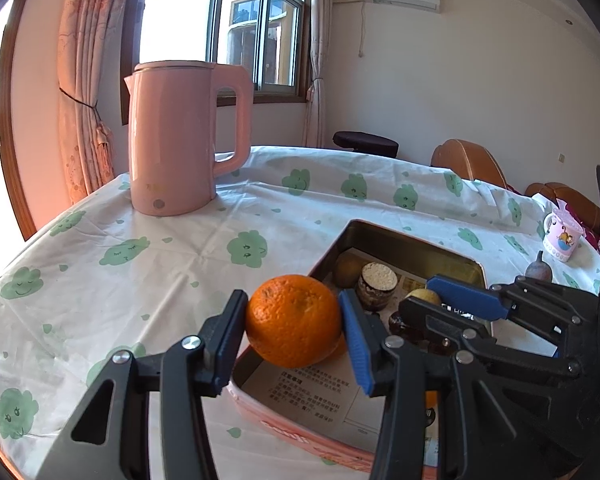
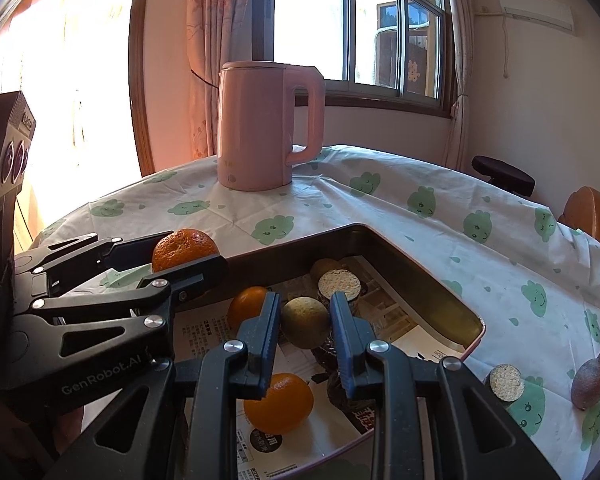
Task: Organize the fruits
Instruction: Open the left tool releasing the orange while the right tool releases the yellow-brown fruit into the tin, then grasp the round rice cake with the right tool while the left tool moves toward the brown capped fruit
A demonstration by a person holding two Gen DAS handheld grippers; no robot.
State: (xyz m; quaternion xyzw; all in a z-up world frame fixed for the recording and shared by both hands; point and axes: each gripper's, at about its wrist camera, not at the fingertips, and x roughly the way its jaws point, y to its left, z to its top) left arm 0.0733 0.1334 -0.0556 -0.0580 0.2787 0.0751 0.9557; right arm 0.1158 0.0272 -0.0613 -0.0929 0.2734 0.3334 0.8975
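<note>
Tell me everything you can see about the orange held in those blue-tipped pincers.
The orange is round, bright orange, with dimpled, slightly scuffed peel. The left gripper clamps it by its two sides between blue pads. It hangs above the near-left rim of the pink tin, not yet set down inside.

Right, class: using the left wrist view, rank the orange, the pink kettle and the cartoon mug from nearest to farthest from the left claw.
1. Orange: gripped in the left claw, above the tin's edge.
2. Pink kettle: far left on the table.
3. Cartoon mug: far right edge; its order against the kettle is too close to call.
</note>
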